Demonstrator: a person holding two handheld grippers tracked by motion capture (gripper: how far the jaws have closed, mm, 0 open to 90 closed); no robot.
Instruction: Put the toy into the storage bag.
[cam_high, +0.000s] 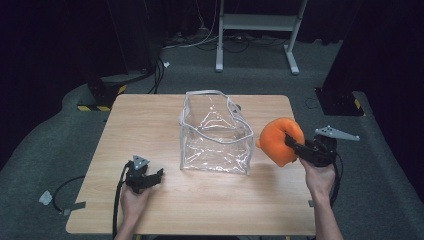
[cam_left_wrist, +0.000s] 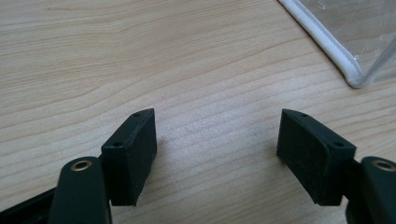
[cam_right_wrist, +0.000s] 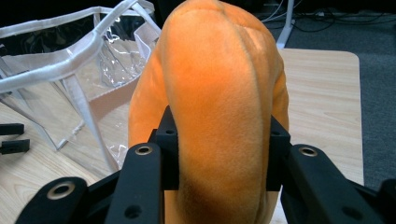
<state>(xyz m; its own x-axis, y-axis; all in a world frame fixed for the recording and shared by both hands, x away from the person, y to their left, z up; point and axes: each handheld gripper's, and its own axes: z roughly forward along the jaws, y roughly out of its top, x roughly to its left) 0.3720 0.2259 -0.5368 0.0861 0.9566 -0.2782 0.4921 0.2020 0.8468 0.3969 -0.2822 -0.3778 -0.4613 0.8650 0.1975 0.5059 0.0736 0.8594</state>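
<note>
From the high view, the orange plush toy (cam_high: 280, 141) hung clamped in the right gripper (cam_high: 295, 145), lifted off the wooden table (cam_high: 150, 125) just to the right of the clear plastic bag (cam_high: 216, 134). The bag stood upright, mouth open to the ceiling, and looked empty. So the toy lay beside the bag's right wall and about level with its white rim, and I judged it would have to go up and leftward to clear that rim. The left gripper (cam_high: 150, 178) rested low on the table, near the bag's front left corner, well apart from the toy.

In the left gripper view, the jaws stood wide apart over bare wood with nothing between them; the bag's white-piped bottom corner (cam_left_wrist: 348, 70) sat ahead to the right.

In the right gripper view, the jaws squeezed the plush (cam_right_wrist: 219, 107), which bulged upward past the pads, its long axis running up and away. The bag (cam_right_wrist: 70, 60) lay left of it.
</note>
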